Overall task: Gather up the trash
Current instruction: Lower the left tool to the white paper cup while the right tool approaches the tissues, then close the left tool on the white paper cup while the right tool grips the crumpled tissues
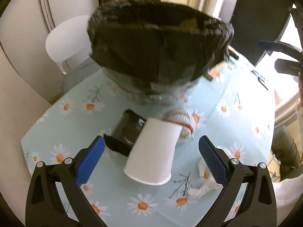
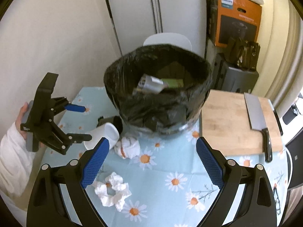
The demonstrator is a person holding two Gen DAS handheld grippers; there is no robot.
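White trash on our daisy-print tablecloth [image 2: 166,162]: one paper cup [image 1: 151,151], two crumpled tissues [image 2: 112,191].

We held both grippers, left [image 1: 151,162] and right [image 2: 152,162], spread wide, empty; one black-lined bin [image 2: 157,92] stood behind.

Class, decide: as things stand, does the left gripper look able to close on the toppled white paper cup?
Probably yes. The left gripper is open, and the paper cup lies on its side between its fingers with nothing in the way.
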